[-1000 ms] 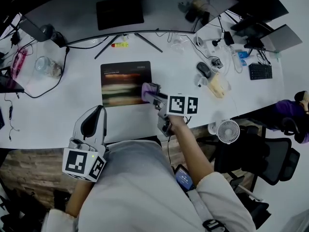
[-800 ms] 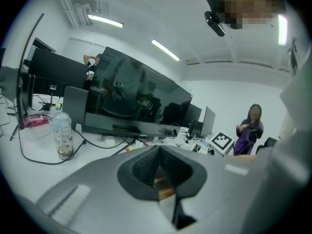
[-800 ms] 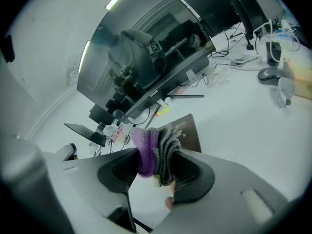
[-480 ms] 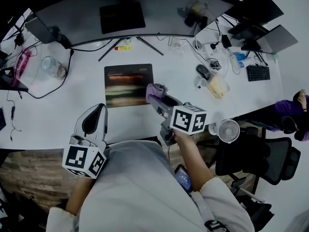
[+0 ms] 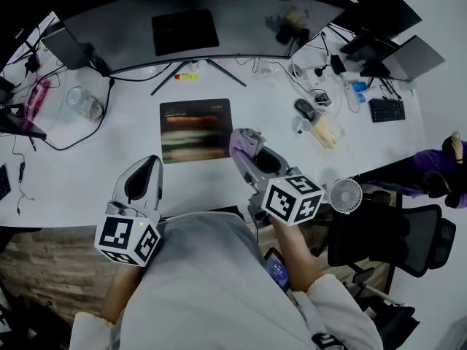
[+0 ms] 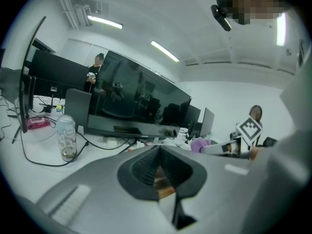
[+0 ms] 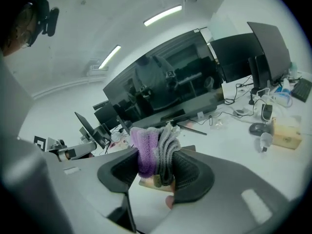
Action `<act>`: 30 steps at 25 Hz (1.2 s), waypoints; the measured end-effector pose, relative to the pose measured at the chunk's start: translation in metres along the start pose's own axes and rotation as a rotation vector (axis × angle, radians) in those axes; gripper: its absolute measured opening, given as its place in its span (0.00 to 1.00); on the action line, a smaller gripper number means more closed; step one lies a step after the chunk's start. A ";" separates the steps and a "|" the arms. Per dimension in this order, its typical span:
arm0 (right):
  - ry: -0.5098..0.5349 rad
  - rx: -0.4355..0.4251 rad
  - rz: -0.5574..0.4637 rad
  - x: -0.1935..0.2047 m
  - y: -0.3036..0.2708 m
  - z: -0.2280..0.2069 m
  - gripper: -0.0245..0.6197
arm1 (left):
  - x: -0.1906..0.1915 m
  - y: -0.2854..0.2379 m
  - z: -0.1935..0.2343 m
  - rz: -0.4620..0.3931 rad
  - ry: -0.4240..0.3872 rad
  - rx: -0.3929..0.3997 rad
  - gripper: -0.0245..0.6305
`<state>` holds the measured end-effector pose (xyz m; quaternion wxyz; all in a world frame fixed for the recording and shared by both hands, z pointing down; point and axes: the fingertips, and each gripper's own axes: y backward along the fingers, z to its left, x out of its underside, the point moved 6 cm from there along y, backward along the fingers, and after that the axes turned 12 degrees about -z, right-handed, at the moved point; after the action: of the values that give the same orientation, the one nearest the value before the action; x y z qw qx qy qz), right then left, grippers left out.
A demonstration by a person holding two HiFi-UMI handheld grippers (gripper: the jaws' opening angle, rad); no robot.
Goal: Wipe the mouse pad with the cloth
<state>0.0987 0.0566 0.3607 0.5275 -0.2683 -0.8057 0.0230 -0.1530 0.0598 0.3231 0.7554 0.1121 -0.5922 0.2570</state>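
The dark mouse pad [image 5: 195,130] lies flat on the white desk [image 5: 95,166] in front of the curved monitor. My right gripper [image 5: 243,144] is shut on a folded purple and grey cloth [image 7: 155,150], held just off the pad's right edge and raised from the desk. The same cloth [image 5: 241,141] shows as a purple lump in the head view. My left gripper [image 5: 146,168] hovers near the desk's front edge, left of the pad, jaws closed together with nothing between them [image 6: 157,168].
A curved monitor [image 5: 197,28] stands behind the pad. A clear jar [image 5: 80,102] and cables sit at the left. A mouse [image 5: 305,109], a beige box [image 5: 327,131] and a small fan [image 5: 344,195] are at the right.
My right gripper with the cloth has drawn back from the pad's right edge, toward me and to the right, and tilted upward. The left gripper has barely moved.
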 end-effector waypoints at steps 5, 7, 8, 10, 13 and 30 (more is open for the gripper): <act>0.077 0.009 -0.077 -0.016 0.019 0.013 0.35 | -0.004 0.004 0.001 -0.005 0.010 -0.007 0.04; 0.103 0.007 -0.103 -0.022 0.026 0.019 0.35 | -0.007 0.005 0.002 -0.008 0.013 -0.011 0.04; 0.116 0.002 -0.111 -0.025 0.029 0.022 0.35 | -0.009 0.005 0.003 -0.008 0.018 -0.013 0.04; 0.143 -0.015 -0.123 -0.032 0.036 0.028 0.35 | -0.012 0.004 0.005 -0.015 0.028 -0.017 0.04; 0.188 -0.032 -0.143 -0.042 0.042 0.036 0.35 | -0.014 0.006 0.006 -0.030 0.026 -0.022 0.04; 0.227 0.021 -0.165 -0.040 0.044 0.038 0.33 | -0.018 0.008 0.013 -0.041 0.005 -0.043 0.04</act>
<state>0.0962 0.0856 0.2963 0.6183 -0.1962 -0.7599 -0.0424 -0.1706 0.0556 0.3082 0.7643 0.1074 -0.5932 0.2291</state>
